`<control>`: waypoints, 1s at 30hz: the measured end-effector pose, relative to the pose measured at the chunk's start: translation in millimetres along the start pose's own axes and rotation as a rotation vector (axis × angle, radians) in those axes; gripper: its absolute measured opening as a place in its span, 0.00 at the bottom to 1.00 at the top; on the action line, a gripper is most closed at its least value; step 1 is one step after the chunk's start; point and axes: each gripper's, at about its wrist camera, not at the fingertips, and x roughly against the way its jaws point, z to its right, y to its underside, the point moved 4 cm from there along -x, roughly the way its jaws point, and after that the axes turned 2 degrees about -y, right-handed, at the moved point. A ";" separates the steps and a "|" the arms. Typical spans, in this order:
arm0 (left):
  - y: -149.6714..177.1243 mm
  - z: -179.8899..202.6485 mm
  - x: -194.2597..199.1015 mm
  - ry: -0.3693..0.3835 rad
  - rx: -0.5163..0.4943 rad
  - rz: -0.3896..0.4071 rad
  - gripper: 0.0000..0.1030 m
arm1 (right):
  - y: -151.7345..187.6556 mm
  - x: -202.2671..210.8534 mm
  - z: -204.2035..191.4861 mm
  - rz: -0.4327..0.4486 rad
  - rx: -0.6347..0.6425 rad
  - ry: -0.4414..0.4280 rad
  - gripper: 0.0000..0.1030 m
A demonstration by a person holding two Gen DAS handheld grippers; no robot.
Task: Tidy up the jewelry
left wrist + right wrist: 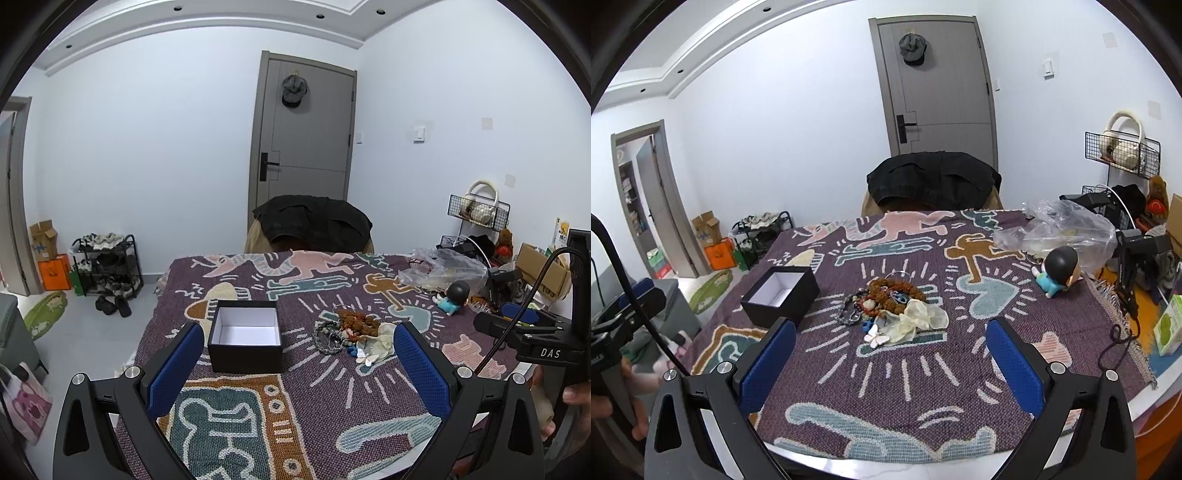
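While both jaws are held wide apart with nothing between them, the left gripper [299, 363] and the right gripper [891, 360] are kept low over the patterned blanket [923, 398]. Beyond them, the jewelry [886, 306] is seen heaped in one tangled pile just beside the black box [245, 341], which is empty. Nothing appears sorted yet; all of it seems left to do.

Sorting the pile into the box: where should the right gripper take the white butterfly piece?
Judging by its pose, come from above: the butterfly piece lies flat at the pile's near edge, clear of the beads. Pinch across its narrow middle.
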 end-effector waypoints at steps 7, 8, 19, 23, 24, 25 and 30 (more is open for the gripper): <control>0.5 0.7 2.7 -0.008 -0.001 0.005 1.00 | 0.8 -0.5 -1.1 0.010 0.007 0.002 1.00; 0.4 -0.6 3.0 -0.007 0.005 0.005 1.00 | 1.3 -0.6 -1.5 0.010 0.009 0.003 1.00; -0.8 -4.2 1.6 -0.007 0.018 0.003 1.00 | 1.7 -0.4 -4.6 0.022 0.028 -0.001 1.00; -0.3 -5.1 -0.2 -0.007 0.019 -0.001 1.00 | 0.5 -2.4 -3.6 0.022 0.027 -0.010 1.00; 0.1 -5.1 -0.7 -0.006 0.019 -0.003 1.00 | 0.4 -2.9 -4.1 0.022 0.030 -0.012 1.00; 0.5 -5.2 -1.3 -0.007 0.019 -0.004 1.00 | 0.2 -3.9 -4.6 0.021 0.034 -0.016 1.00; 1.8 -4.1 -6.7 -0.003 0.022 -0.014 0.99 | 0.4 -7.6 -8.0 0.024 0.050 -0.028 1.00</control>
